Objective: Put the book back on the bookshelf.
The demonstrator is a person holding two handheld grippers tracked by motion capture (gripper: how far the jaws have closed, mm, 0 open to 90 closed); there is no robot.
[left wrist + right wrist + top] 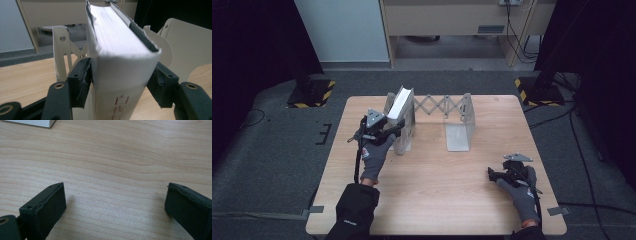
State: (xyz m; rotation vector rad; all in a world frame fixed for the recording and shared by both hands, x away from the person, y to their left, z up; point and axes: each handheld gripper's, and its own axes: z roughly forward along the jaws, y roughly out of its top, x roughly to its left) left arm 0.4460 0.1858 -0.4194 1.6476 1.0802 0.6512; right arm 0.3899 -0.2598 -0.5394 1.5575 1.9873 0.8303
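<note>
In the high view, the left gripper [393,131] grasps a white book [402,107] standing in the expandable metal book rack [459,122] at the table's [437,175] eleven o'clock, while the right gripper [493,175] rests at four o'clock. The left gripper view adds both pads pressing the book's [120,82] covers just below its page block and reddish lettering on the spine. The right gripper view shows its jaws spread wide over bare wood.

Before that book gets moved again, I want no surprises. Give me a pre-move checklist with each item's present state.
1. Left hand-held gripper pads on both covers of the book: ok.
2. Book upright: ok.
3. Book inside the expanding rack, by its left end plate: ok.
4. Book's bottom edge seated on the rack base: cannot tell.
5. Right hand-held gripper open, over bare table: ok.
</note>
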